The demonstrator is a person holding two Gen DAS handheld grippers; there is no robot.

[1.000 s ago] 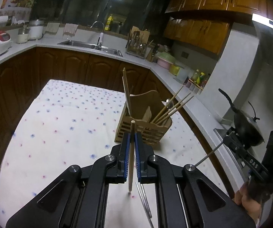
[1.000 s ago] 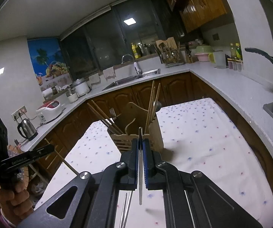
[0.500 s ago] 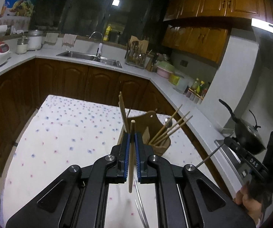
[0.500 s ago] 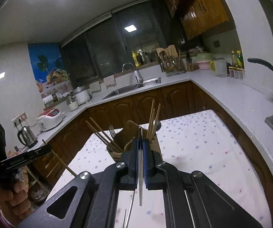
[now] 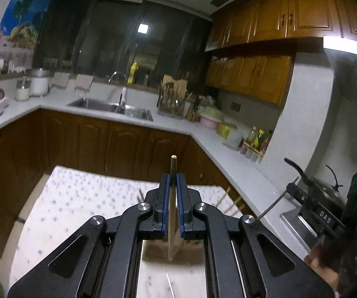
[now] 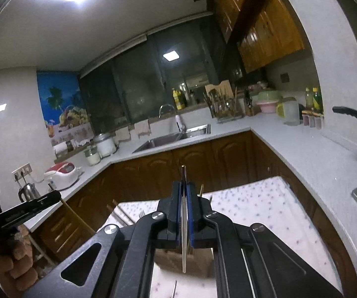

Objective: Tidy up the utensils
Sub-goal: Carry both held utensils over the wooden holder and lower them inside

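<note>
Left wrist view: we record the left gripper (image 5: 173, 181) clenched on a wooden chopstick (image 5: 171, 213), which stands upright between the blue pads, its round tip above them and its lower end hanging over the wooden utensil holder (image 5: 168, 250). Of the holder we see only a brown patch behind the jaws, with a few chopstick ends (image 5: 230, 204) fanning out to the right of the fingers. It sits on a table under a white cloth with small dots (image 5: 79, 198). A thin metal utensil (image 5: 169, 283) lies on the cloth at the bottom edge. At far right we note the right gripper (image 5: 294, 188), a thin metal stick (image 5: 274, 204) running through its tip, and the hand (image 5: 325, 265) on its grip. Right wrist view: we record the right gripper (image 6: 184, 193) clamped on a slim metal chopstick (image 6: 184, 236), held upright, its lower end over the same holder (image 6: 178, 263). A fork (image 6: 141, 214) and stick ends (image 6: 115, 211) poke up left of the jaws. At far left we list the left gripper (image 6: 56, 195), a wooden stick (image 6: 73, 214) slanting down from its tip, and the hand (image 6: 9, 260) holding it.
</note>
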